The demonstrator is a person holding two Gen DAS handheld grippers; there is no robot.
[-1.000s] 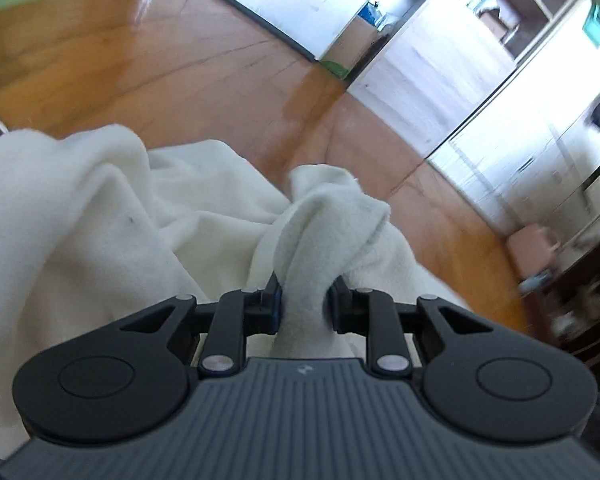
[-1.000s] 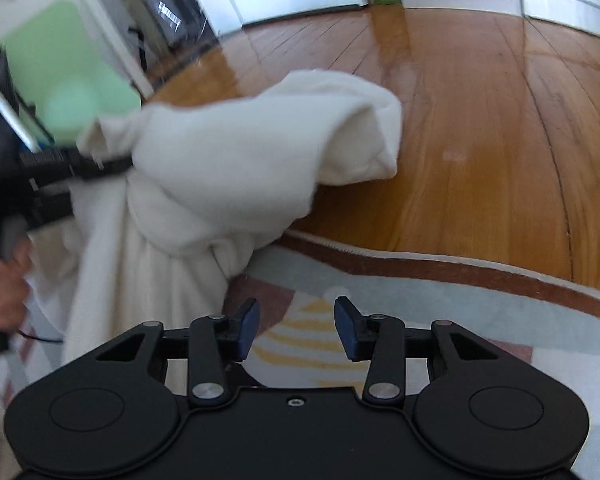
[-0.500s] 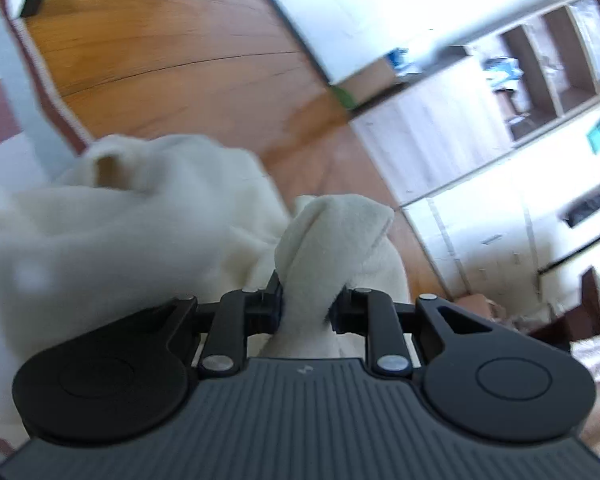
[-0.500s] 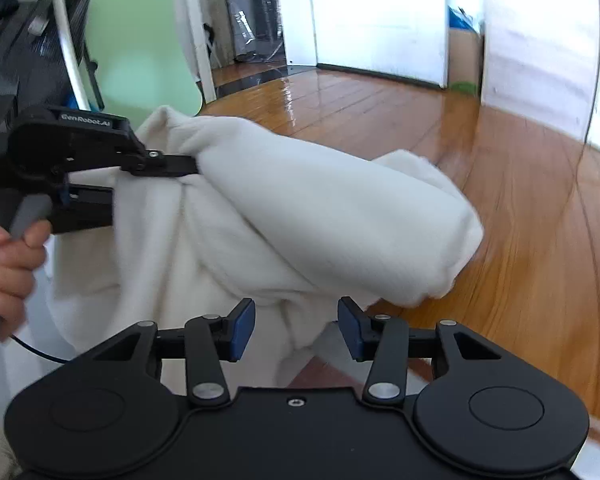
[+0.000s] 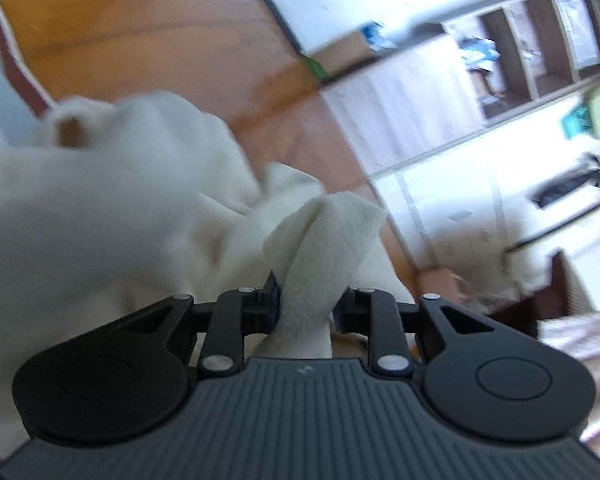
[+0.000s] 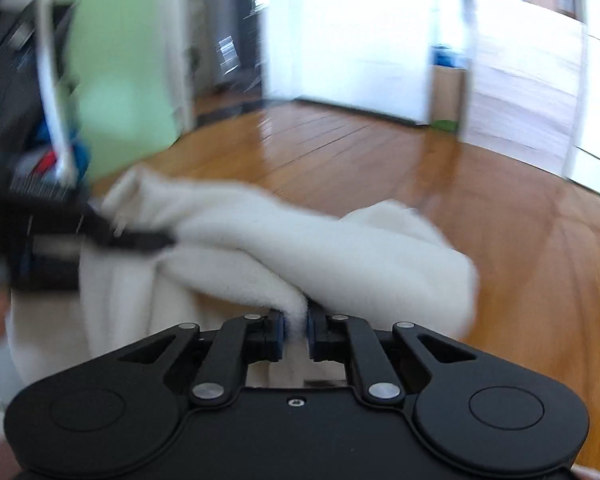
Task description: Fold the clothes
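A cream fleece garment (image 5: 112,200) hangs bunched in the air, held by both grippers. My left gripper (image 5: 306,304) is shut on a thick fold of it that bulges up between the fingers. In the right wrist view the same garment (image 6: 340,256) stretches across the middle. There my right gripper (image 6: 297,330) is shut on a thin fold at its lower edge. The left gripper (image 6: 140,238) shows at the left of that view, gripping the cloth's far end, with a hand below it. Both views are motion-blurred.
Glossy wooden floor (image 6: 520,280) lies below and beyond the cloth. A rug edge with a brown border (image 5: 8,52) shows at far left. A green chair (image 6: 120,80) stands at the back left; shelves and cabinets (image 5: 540,40) stand at the right.
My right gripper has moved up to the garment and shut on its lower fold; it was open before. The left gripper keeps its hold and has swung, lifting the cloth.
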